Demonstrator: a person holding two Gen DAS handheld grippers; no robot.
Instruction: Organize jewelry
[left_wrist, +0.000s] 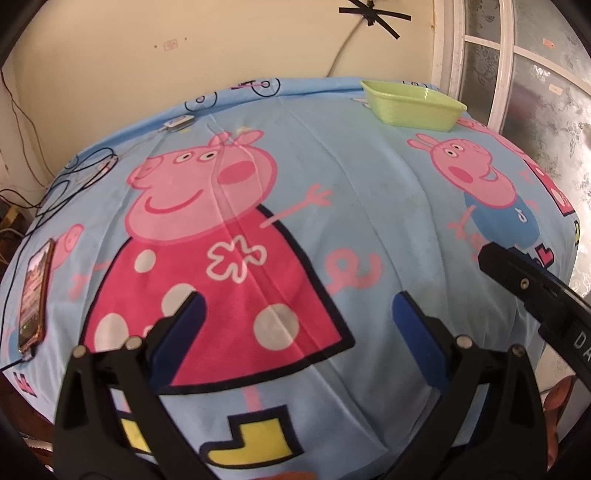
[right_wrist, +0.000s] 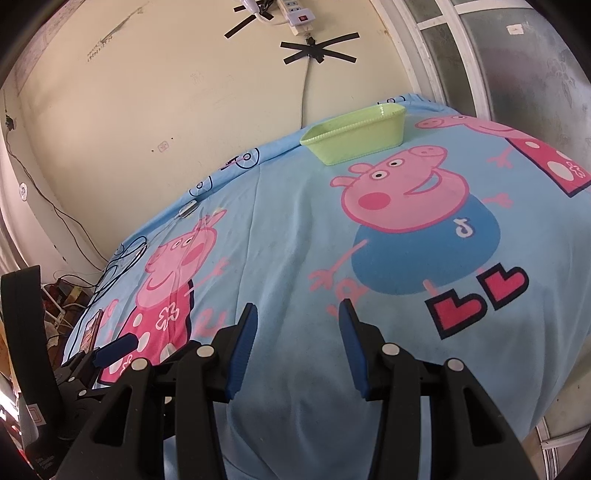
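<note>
A pale green plastic tray (left_wrist: 413, 107) (right_wrist: 354, 142) stands at the far edge of the cloth-covered table, and I cannot see inside it. A thin pale strand (left_wrist: 225, 138) (right_wrist: 205, 221) lies across the printed pig's head; I cannot tell what it is. My left gripper (left_wrist: 299, 306) hovers open over the pig's red dress, nothing between its blue pads. My right gripper (right_wrist: 298, 312) is open over bare blue cloth, also with nothing in it. Its black housing (left_wrist: 524, 291) shows at the right of the left wrist view. One left pad (right_wrist: 118, 347) shows at the lower left.
A blue cartoon-pig cloth (left_wrist: 369, 192) covers the table. A phone (left_wrist: 35, 295) lies at the left edge with black cables (left_wrist: 85, 173) and a small white device (left_wrist: 179, 123) beyond it. A wall stands behind, a glazed door (left_wrist: 535, 92) at the right.
</note>
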